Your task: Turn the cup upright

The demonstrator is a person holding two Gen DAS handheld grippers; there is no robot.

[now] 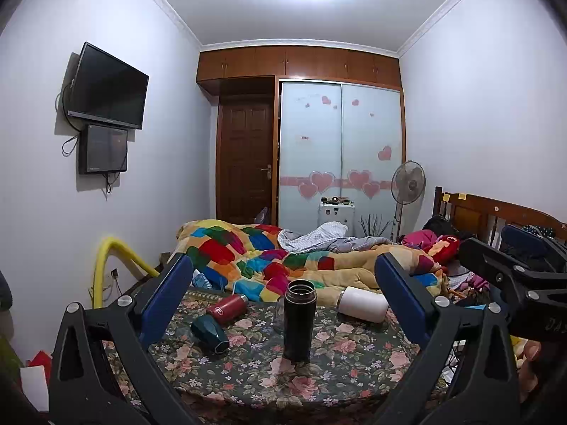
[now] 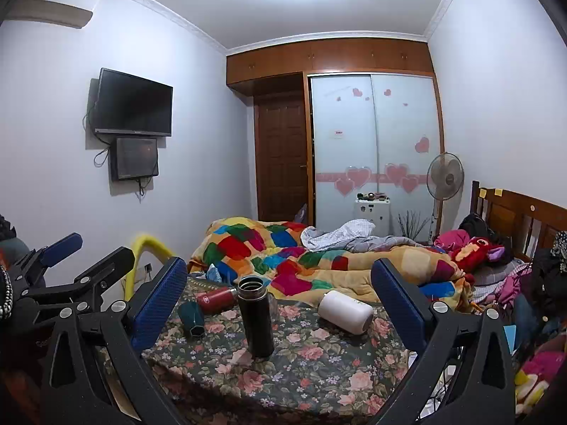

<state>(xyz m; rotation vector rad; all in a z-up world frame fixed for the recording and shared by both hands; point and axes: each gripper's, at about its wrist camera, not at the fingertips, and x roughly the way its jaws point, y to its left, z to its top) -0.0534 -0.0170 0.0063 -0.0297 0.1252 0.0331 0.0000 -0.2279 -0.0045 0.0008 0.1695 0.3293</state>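
Right now both grippers hang short of the near edge of the flowered table (image 1: 340,364), jaws spread wide with nothing between them: the left gripper (image 1: 283,294) frames the black flask (image 1: 298,320), which stands upright with its mouth open near the table's middle, and the right gripper (image 2: 280,290) looks at it from slightly further right. Bare cloth lies in front of the flask. On its side near the far right edge lies the white cup (image 2: 345,311); the red bottle (image 1: 226,309) and the dark green cup (image 1: 209,333) lie tipped at the far left, close together. A clear glass (image 2: 273,305) behind the flask is hard to make out. Beyond the table's far edge, the patchwork quilt (image 1: 269,262) crowds close.
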